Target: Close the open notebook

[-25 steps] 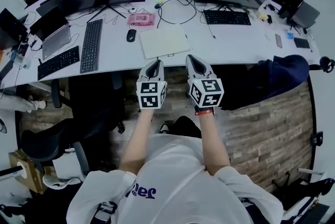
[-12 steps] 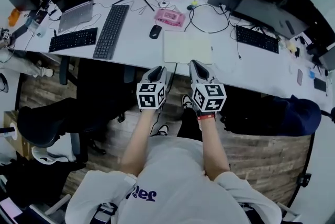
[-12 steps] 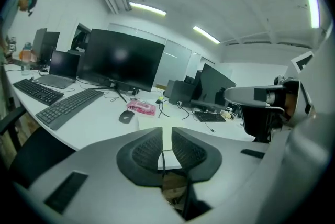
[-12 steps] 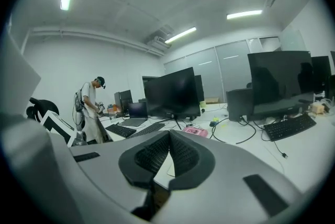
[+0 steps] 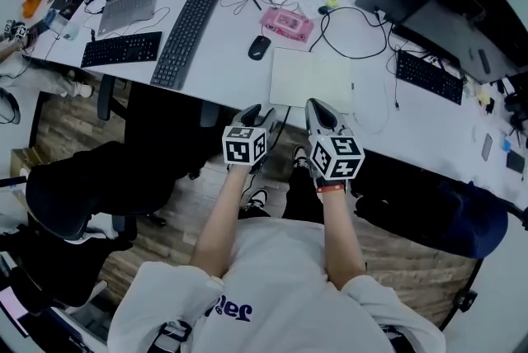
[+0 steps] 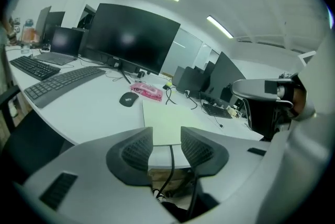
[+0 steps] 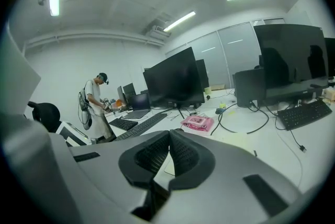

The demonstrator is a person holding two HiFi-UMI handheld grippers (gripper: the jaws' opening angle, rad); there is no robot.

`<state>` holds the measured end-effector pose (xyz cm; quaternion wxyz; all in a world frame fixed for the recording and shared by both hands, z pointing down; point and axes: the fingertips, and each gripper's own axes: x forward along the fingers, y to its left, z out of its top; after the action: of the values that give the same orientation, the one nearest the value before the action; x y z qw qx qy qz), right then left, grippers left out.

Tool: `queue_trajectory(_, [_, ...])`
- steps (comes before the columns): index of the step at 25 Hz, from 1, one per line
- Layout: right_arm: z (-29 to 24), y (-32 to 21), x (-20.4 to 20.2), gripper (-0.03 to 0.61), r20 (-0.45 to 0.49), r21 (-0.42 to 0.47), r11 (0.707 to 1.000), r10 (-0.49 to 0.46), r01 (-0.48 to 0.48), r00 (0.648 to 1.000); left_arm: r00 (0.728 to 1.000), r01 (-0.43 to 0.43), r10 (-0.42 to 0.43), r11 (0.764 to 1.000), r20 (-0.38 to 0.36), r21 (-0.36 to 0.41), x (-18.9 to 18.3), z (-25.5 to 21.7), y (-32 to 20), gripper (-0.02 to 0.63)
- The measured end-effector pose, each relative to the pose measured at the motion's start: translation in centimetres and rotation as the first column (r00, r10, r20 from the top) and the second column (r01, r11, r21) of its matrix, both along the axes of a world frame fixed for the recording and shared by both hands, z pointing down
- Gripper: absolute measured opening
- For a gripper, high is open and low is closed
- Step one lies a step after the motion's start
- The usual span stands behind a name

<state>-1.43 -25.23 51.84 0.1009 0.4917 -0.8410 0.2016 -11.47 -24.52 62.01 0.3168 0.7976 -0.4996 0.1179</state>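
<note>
**Left tongs**: released. The jaws stand apart and have just been opening, with nothing between the pads. Through the gap I see the near edge of the worktop and a dark cable hanging below it.

**Right tongs**: clenched. The tips meet and nothing is caught between them.

**Position:** both tongs are side by side in front of the person, marker cubes uppermost. Their tips are at the near edge of the worktop, with wooden floor beneath them.

**Notebook**:
- It lies flat on the worktop, directly ahead of the tongs, its near edge just beyond both sets of tips.
- Neither pair touches it.
- The right tongs point at the middle of its near edge, the left tongs at its near left corner.
- One plain pale face shows; I cannot tell whether that is cover or page.

**Other items, placed from the tongs:**
- Mouse: ahead of the left tongs, just past the notebook's far left corner.
- Pink box: further ahead, beyond the mouse and the notebook's far edge.
- Keyboard: ahead and well to the left of the left tongs.
- Looped black lead: on the worktop beyond the notebook, ahead of the right tongs.
- Monitor: at the back of the worktop, ahead and left of the left tongs, screen dark.
- Standing figure: far off to the left of the right tongs, at the far end of the worktop.
</note>
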Motion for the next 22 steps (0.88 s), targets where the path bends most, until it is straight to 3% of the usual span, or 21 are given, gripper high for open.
queue_trajectory(12, [4.3, -3.0, 0.8, 0.015, 0.003, -0.083, 0.996, -0.026, 0.026, 1.0, 0.999, 0.017, -0.021, 0.991, -0.028, -0.133, 0.9, 6.6, -3.6, 0.193])
queue_trajectory(22, [4.8, -4.0, 1.9, 0.015, 0.049, -0.122, 0.992, -0.012, 0.018, 0.999, 0.998, 0.035, -0.046, 0.975, -0.046, -0.22, 1.5, 8.8, -4.9, 0.193])
